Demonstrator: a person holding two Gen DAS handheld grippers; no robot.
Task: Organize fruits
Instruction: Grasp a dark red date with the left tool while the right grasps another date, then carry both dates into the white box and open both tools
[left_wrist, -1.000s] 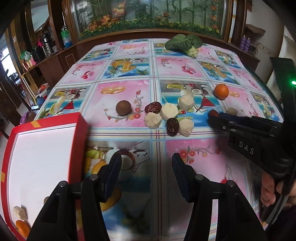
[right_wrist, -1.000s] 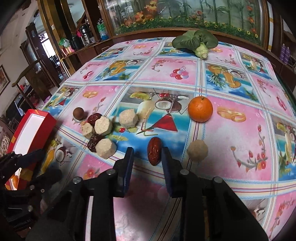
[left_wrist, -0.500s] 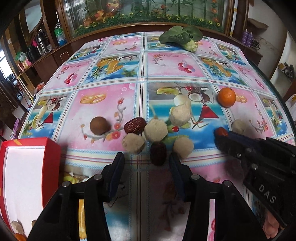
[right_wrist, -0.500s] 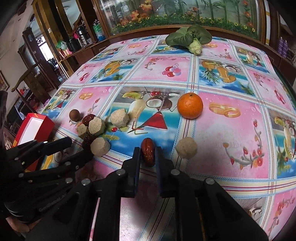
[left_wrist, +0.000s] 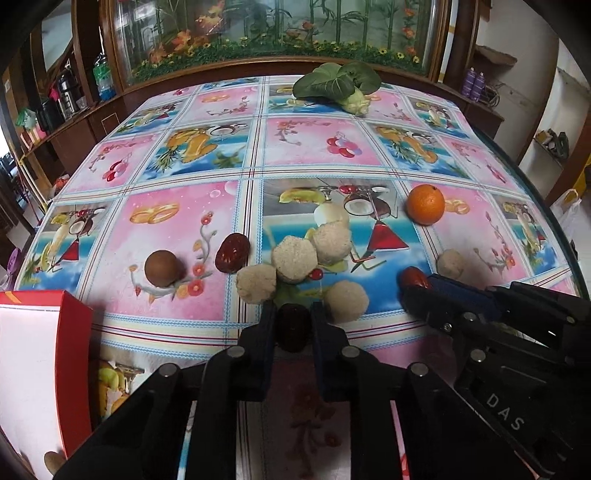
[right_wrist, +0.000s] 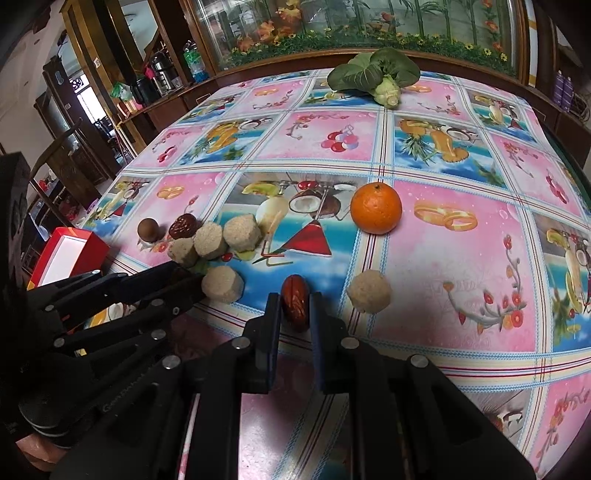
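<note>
Here's the desk (left_wrist: 177, 206), wide under its glossy cloth of pink and blue fruit pictures, filling both views. At its near left corner sits the red box (left_wrist: 44, 369) with the white inside, open to the top; a couple of small pieces show at its bottom edge, too cut off to name. Far across the desk lies a leafy green vegetable (right_wrist: 376, 75), well apart from everything else. Nearer, the orange (right_wrist: 376, 208) stands alone on the pink square's edge.

Now the cluster in the middle: four pale rough-skinned lumps (left_wrist: 293, 258) bunched together, touching or nearly so, with a dark red date (left_wrist: 232, 253) just to their left and a round brown fruit (left_wrist: 162, 267) beyond that. A fifth pale ball (right_wrist: 369, 291) sits by itself, just right of the right gripper's tips.

And the action! The left gripper (left_wrist: 291, 326) has just been closing, and its pads are now clenched on a dark date (left_wrist: 292, 326) at the near edge of the cluster, the date resting against the desk. The right gripper (right_wrist: 294, 312) is likewise clamped on a red date (right_wrist: 294, 301), its glossy wrinkled tip poking out beyond the fingers (right_wrist: 271, 317), low over the cloth.
</note>
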